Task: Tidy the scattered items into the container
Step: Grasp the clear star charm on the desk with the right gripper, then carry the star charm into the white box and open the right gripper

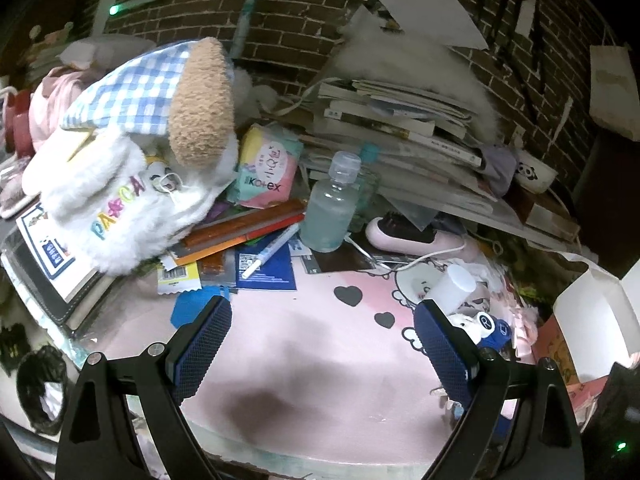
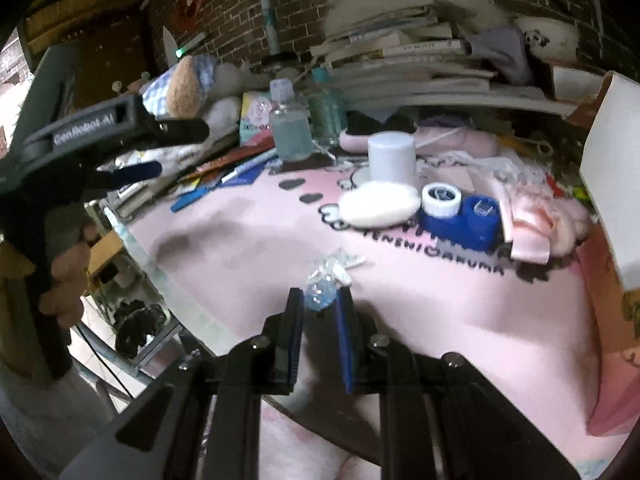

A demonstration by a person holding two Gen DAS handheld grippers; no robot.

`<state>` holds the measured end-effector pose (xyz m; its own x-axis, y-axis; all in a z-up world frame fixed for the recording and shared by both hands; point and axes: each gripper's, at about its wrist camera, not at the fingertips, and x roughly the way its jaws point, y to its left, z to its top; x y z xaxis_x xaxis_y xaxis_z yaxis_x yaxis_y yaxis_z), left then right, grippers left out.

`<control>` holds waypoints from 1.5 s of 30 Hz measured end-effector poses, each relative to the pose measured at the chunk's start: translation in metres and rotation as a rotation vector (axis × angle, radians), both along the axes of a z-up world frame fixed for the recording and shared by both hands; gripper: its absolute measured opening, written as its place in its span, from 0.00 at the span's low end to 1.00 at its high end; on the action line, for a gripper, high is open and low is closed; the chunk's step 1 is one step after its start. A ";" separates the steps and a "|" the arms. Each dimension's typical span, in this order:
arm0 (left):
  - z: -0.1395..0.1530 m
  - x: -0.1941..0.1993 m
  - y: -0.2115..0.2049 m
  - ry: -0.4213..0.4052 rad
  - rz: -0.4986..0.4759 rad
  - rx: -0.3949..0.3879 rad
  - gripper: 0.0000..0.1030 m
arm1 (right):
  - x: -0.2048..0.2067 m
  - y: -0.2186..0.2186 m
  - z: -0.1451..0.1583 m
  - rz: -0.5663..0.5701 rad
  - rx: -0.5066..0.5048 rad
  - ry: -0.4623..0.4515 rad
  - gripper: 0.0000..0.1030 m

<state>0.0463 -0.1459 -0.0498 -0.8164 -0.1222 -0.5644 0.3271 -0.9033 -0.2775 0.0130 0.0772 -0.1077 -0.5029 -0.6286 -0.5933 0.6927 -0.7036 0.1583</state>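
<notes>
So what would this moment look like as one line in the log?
left gripper: open, empty, over pink mat | right gripper: shut on clear wrapper | white box: far right

Pink mat (image 1: 304,364) wide open up front, easy pass. Back edge jammed: clear bottle (image 1: 334,204), book stack (image 1: 400,128), plush backpack (image 1: 132,184) left. White cylinder (image 2: 391,156), blue lens case (image 2: 460,216) crowd right.

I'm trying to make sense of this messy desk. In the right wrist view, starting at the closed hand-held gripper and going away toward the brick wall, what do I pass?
Right hand-held gripper shut on a crinkly clear wrapper → white oval pad → white cylinder → pink device → book stack.
</notes>
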 end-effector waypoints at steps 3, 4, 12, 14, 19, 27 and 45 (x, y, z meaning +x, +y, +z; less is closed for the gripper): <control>0.000 -0.001 0.002 -0.005 -0.004 -0.008 0.89 | -0.002 0.000 -0.001 -0.010 0.000 0.010 0.14; 0.000 -0.001 0.001 -0.006 -0.001 -0.010 0.89 | -0.003 -0.001 0.000 -0.012 0.000 0.017 0.14; 0.000 0.000 0.001 -0.007 0.000 -0.014 0.89 | -0.005 -0.013 -0.002 -0.057 0.012 0.089 0.41; 0.000 0.000 0.001 -0.006 0.000 -0.013 0.89 | -0.004 -0.016 -0.004 -0.083 0.019 0.112 0.47; 0.000 0.000 0.001 -0.007 -0.002 -0.013 0.89 | -0.007 -0.019 -0.007 -0.113 0.030 0.163 0.34; -0.002 0.000 0.002 -0.009 -0.006 -0.011 0.89 | -0.002 -0.016 -0.012 -0.102 0.035 0.239 0.23; -0.006 -0.003 0.006 -0.022 -0.025 -0.011 0.89 | 0.030 0.009 0.057 -0.110 0.005 0.463 0.23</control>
